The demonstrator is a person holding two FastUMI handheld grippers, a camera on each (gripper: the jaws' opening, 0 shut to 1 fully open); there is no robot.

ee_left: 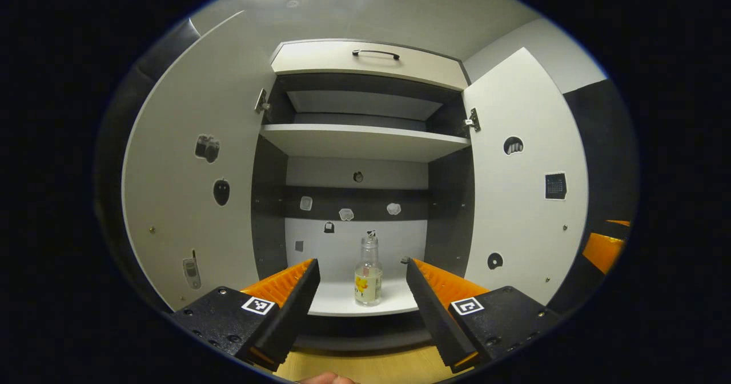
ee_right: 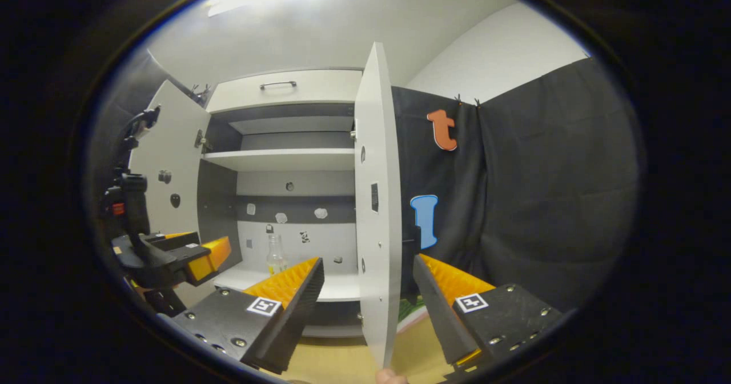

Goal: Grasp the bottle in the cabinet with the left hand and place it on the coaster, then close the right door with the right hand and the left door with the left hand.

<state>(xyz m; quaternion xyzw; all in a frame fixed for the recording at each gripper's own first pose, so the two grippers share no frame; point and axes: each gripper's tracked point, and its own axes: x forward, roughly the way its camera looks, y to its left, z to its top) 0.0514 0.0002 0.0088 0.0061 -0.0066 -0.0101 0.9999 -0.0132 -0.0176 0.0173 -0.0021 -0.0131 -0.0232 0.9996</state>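
Left gripper is spread wide, aligned on the bottle, which stands upright on the cabinet's lower shelf. Right gripper, also spread, straddles the right door edge, apparently clear. Risk: a hurried approach would topple the bottle.

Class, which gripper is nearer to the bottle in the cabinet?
Left. The left gripper faces the bottle head-on, fingers open either side of it. The right gripper sits off to the side, straddling the right door edge.
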